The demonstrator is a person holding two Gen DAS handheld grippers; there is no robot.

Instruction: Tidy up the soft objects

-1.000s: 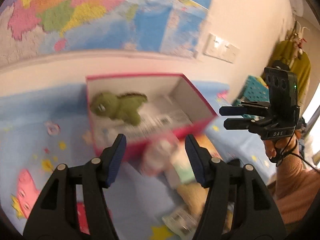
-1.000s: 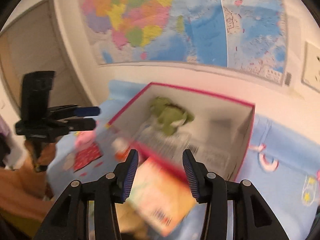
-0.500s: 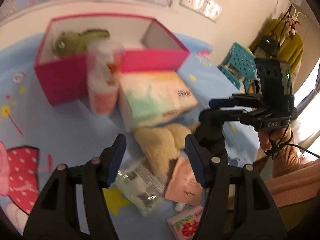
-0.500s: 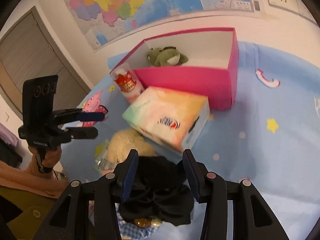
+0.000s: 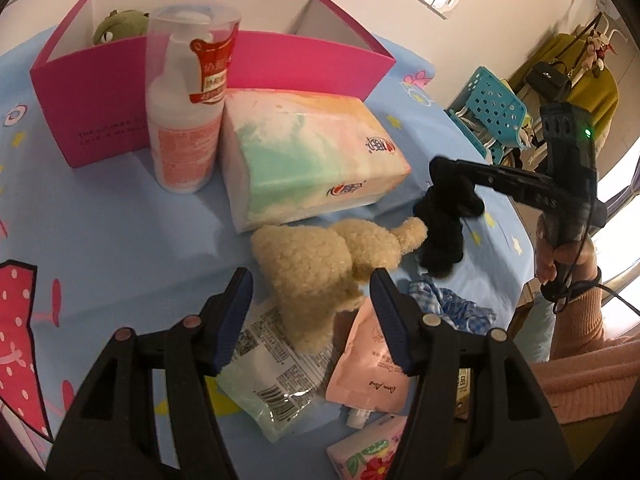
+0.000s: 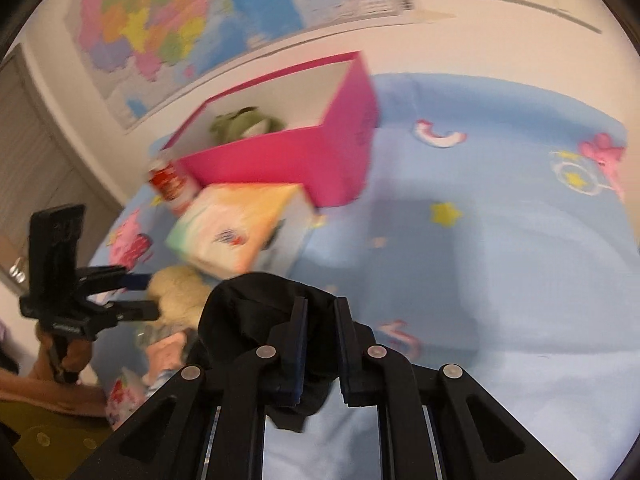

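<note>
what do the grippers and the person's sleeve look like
Both grippers, left and right, are black plastic with silver rivets and dark blue finger pads. The right one carries a black box with a green light and a thin black cable. The sleeve is pink ribbed knit.

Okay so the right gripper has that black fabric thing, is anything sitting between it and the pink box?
Yes. The tissue pack lies right against the pink box's near wall, between it and the black scrunchie that the right gripper has pinched. The box top is open, so lifting over should clear it.
</note>
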